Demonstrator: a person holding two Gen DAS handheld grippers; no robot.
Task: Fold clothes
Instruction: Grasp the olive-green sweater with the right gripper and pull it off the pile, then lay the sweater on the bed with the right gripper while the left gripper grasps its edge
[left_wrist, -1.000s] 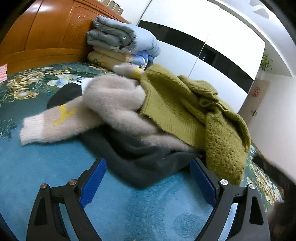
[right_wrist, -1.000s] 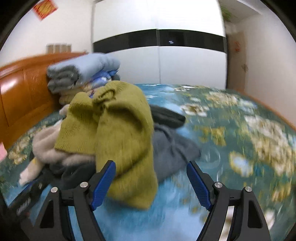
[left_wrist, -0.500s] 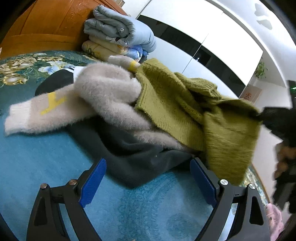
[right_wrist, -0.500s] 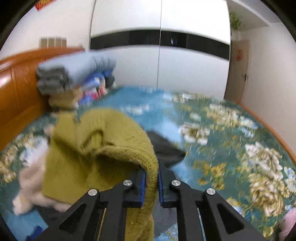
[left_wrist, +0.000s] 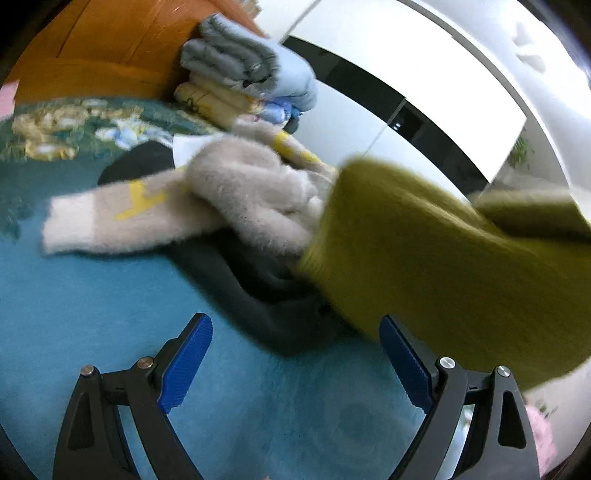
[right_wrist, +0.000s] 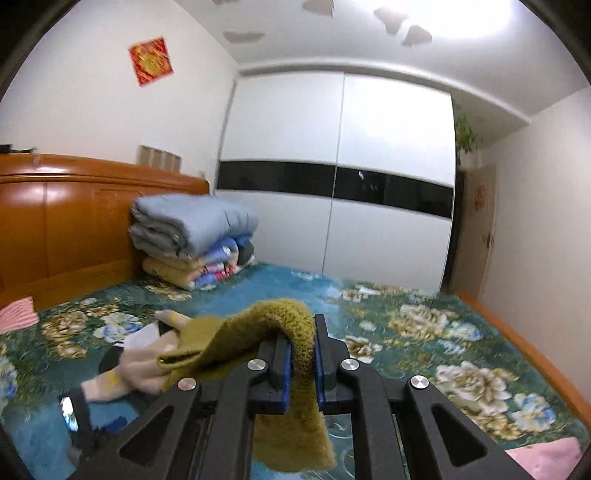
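Observation:
My right gripper (right_wrist: 302, 363) is shut on the olive green knitted sweater (right_wrist: 280, 332) and holds it lifted above the bed. In the left wrist view the sweater (left_wrist: 443, 266) hangs stretched up toward the right. Under it lie a fluffy beige sweater with yellow marks (left_wrist: 207, 199) and a dark grey garment (left_wrist: 266, 295) in a pile. My left gripper (left_wrist: 295, 354) is open and empty, low over the teal bedspread (left_wrist: 92, 295), just in front of the pile. The beige sweater also shows in the right wrist view (right_wrist: 140, 369).
A stack of folded quilts (right_wrist: 192, 240) leans on the wooden headboard (right_wrist: 55, 229) at the back. A white wardrobe (right_wrist: 332, 184) stands beyond the bed. Pink cloth lies at the bed's left edge (right_wrist: 18, 314) and lower right (right_wrist: 546, 456).
My right gripper closed on the olive sweater and lifted it up off the pile. The left gripper stayed open in front of the clothes.

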